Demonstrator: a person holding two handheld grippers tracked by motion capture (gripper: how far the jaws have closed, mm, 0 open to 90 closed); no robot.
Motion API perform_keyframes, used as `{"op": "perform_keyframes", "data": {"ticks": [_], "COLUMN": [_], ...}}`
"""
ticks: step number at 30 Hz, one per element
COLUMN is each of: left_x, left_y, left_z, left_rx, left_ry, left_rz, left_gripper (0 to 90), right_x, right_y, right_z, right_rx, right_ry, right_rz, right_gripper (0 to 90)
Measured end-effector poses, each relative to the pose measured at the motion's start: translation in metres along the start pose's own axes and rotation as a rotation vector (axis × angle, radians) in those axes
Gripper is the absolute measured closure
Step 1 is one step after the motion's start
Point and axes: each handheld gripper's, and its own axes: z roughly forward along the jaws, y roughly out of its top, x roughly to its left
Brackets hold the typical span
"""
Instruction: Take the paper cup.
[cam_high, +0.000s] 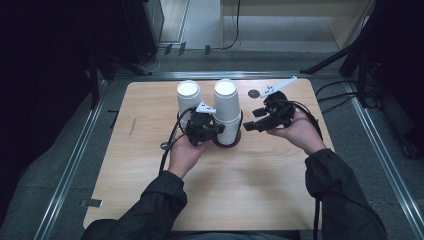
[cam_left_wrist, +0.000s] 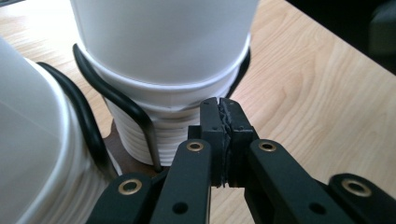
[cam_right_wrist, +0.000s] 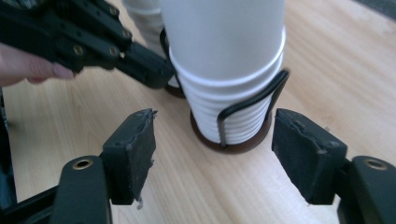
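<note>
Judging from the stacked paper cups (cam_high: 227, 112) seated in the wire holder (cam_right_wrist: 243, 114) just ahead of both tools, stacking appears done and withdrawal left: left gripper (cam_left_wrist: 219, 109) is pinched shut, empty; right gripper (cam_right_wrist: 212, 154) is held part-open, empty.

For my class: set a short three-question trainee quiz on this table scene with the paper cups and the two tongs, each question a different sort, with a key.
1. True or false: the left tongs are shut with nothing between their pads.
2. How many stacks of white paper cups stand in the black wire holder?
3. The right tongs are: A shut on a cup; B open, holding nothing; C lying on the wooden table.

Key: 1 true; 2 two; 3 B.
</note>
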Motion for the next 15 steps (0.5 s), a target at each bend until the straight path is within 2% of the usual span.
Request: {"op": "perform_keyframes", "data": {"ticks": [4, 7, 8, 11, 12, 15], "left_x": [0.0, 0.001, 0.001, 0.0, 0.0, 0.001], "left_y": [-0.001, -0.001, -0.001, -0.001, -0.001, -0.001], "left_z": [0.002, 0.001, 0.001, 0.001, 0.001, 0.0], "left_rx": [0.001, -0.017, -0.017, -0.024, -0.024, -0.031], "left_ry": [0.013, -0.001, -0.001, 0.001, 0.001, 0.0], "left_rz": [0.02, 0.005, 0.005, 0.009, 0.009, 0.005], "left_gripper": [89.0, 88.8, 88.7, 88.5, 88.5, 88.4], "right_x": [-0.002, -0.003, -0.003, 0.0, 0.0, 0.002], "right_y": [0.012, 0.029, 0.029, 0.048, 0.048, 0.066], "right_z": [-0.002, -0.002, -0.002, 0.002, 0.002, 0.005], "right_rx": [0.005, 0.008, 0.008, 0.025, 0.025, 0.049], "right_ry": [0.003, 0.008, 0.008, 0.003, 0.003, -0.018], "right_rz": [-0.008, -0.025, -0.025, -0.054, -0.054, -0.087], "right_gripper": [28.6, 26.6, 26.6, 24.9, 24.9, 21.9]}}
